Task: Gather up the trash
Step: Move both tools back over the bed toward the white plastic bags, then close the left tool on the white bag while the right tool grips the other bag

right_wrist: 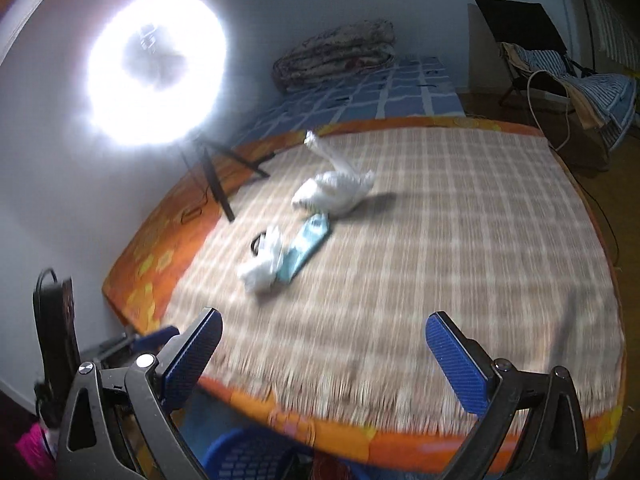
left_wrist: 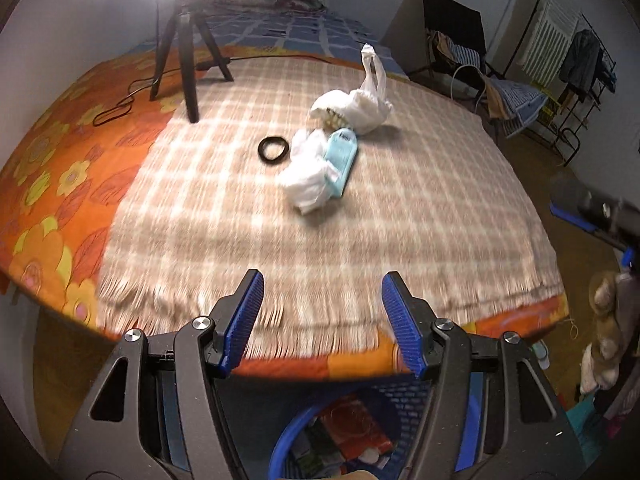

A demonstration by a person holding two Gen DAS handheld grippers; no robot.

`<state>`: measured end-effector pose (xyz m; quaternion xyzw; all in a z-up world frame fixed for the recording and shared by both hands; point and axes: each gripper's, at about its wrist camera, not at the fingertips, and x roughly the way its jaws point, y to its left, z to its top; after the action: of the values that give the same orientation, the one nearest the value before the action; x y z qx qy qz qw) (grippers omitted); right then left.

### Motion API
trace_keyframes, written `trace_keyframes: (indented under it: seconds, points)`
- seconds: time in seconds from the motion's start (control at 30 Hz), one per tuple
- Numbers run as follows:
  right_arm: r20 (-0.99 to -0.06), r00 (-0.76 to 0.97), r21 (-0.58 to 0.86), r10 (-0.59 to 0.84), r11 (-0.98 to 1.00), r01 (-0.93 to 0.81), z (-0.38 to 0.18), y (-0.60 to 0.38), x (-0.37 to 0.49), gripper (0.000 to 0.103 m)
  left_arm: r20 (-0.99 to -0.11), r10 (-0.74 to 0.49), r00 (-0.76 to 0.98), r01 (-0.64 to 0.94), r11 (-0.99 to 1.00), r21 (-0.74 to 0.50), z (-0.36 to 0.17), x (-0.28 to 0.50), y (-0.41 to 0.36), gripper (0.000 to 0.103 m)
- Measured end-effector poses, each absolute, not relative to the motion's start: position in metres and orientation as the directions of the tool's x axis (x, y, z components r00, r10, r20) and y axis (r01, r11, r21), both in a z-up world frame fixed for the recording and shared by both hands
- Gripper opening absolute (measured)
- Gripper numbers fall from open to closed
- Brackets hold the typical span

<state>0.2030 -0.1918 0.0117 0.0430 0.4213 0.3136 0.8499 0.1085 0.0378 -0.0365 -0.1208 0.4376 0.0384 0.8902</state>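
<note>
While both claws are hanging over the near edge of the bed (left_wrist: pixel 400 216), the left claw (left_wrist: pixel 322 312) is standing released with nothing between its blue pads, and the right claw (right_wrist: pixel 324 344) is spreading wide, also gripping nothing. Out on the checked blanket (left_wrist: pixel 200 232), well apart from both claws, a crumpled white bag (left_wrist: pixel 308 176) is lying against a light blue package (left_wrist: pixel 341 158), with a black ring (left_wrist: pixel 273 148) just beside them and a second white bag (left_wrist: pixel 360 104) sitting a little farther back. Below the bed's edge, a blue basket (left_wrist: pixel 280 444) is holding some wrappers under the left claw.
</note>
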Motion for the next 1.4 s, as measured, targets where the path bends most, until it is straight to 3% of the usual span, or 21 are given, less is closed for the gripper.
trace_keyframes:
  seconds: [0.3, 1.3, 1.4]
  points:
    - [-0.672, 0.487, 0.297, 0.558, 0.805, -0.513, 0.016, -0.157, 0.267, 0.103, -0.779, -0.031, 0.627, -0.182, 0.966, -0.185, -0.038, 0.154, 0.038, 0.063]
    - [-0.720, 0.389, 0.473, 0.575, 0.816, -0.331, -0.068, -0.085, 0.397, 0.103, -0.805, -0.056, 0.591, -0.230, 0.944, -0.234, -0.073, 0.213, 0.055, 0.063]
    - [-0.717, 0.370, 0.508, 0.591, 0.806, -0.303, -0.077, -0.086, 0.402, 0.103, -0.810, -0.055, 0.584, -0.241, 0.941, -0.238, -0.076, 0.214, 0.059, 0.055]
